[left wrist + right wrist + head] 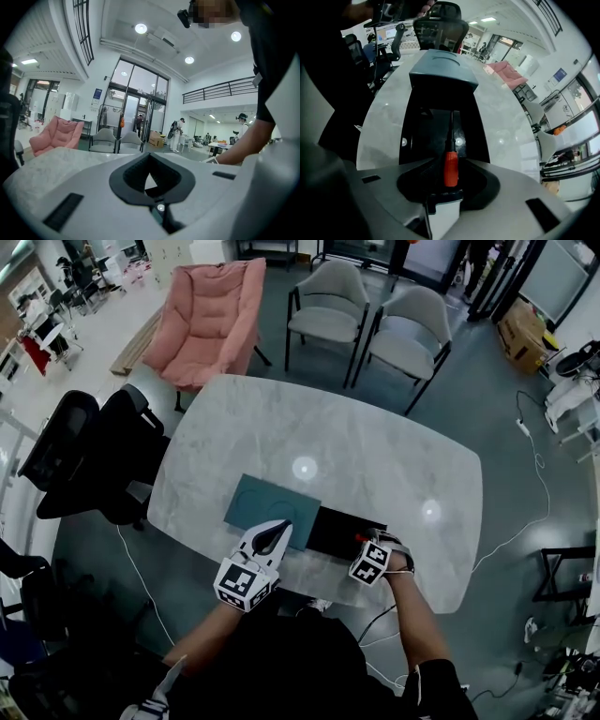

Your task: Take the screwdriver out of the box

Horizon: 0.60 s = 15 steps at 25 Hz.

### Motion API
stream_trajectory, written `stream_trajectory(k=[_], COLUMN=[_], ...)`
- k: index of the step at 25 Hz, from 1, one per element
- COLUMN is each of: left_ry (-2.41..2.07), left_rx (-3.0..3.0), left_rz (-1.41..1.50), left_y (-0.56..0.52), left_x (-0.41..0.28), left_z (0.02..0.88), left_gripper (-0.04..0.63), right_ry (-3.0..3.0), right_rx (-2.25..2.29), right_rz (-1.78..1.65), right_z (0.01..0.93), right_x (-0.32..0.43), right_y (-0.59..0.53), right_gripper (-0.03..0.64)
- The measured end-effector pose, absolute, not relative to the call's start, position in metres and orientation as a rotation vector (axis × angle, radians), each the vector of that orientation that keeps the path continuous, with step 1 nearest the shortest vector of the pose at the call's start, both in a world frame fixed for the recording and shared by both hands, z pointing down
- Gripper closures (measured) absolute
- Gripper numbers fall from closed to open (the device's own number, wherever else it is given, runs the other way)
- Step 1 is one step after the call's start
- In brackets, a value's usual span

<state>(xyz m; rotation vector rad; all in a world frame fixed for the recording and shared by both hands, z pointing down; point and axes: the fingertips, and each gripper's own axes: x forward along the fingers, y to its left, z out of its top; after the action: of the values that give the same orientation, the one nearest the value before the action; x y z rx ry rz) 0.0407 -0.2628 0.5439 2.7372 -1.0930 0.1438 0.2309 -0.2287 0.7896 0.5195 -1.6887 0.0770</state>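
A black box (342, 529) lies open near the table's front edge, its teal lid (270, 503) folded out to the left. In the right gripper view the box (417, 136) holds a screwdriver (450, 165) with an orange-red handle and a dark shaft that points toward the lid (443, 70). My right gripper (449, 174) points steeply down into the box, open, with the handle between its jaws and a gap on each side. In the head view it (367, 542) sits at the box's right front. My left gripper (279, 531) hovers level at the lid's near edge, shut and empty (150, 157).
The marble table (375, 456) is oval. A black office chair (84, 456) stands at its left, a pink armchair (208, 320) and two grey chairs (375, 320) beyond its far side. Cables run over the floor at right. People stand far off in the left gripper view.
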Motion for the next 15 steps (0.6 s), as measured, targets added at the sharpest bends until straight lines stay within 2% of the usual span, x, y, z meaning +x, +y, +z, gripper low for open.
stream_trajectory(k=[3, 15], left_ry=[-1.095, -1.086], left_rx=[2.727, 2.727], left_rz=[0.14, 0.122], left_y=[-0.263, -0.2658], left_x=[0.039, 0.041], left_z=[0.5442, 0.5453], left_gripper=[0.591, 0.591], right_ry=[-1.641, -1.651], right_rx=[0.499, 0.503], right_rz=[0.035, 0.1], right_z=[0.7952, 0.7965], right_x=[0.2356, 0.2365], right_y=[-0.2346, -0.237], right_gripper=[0.499, 0.5])
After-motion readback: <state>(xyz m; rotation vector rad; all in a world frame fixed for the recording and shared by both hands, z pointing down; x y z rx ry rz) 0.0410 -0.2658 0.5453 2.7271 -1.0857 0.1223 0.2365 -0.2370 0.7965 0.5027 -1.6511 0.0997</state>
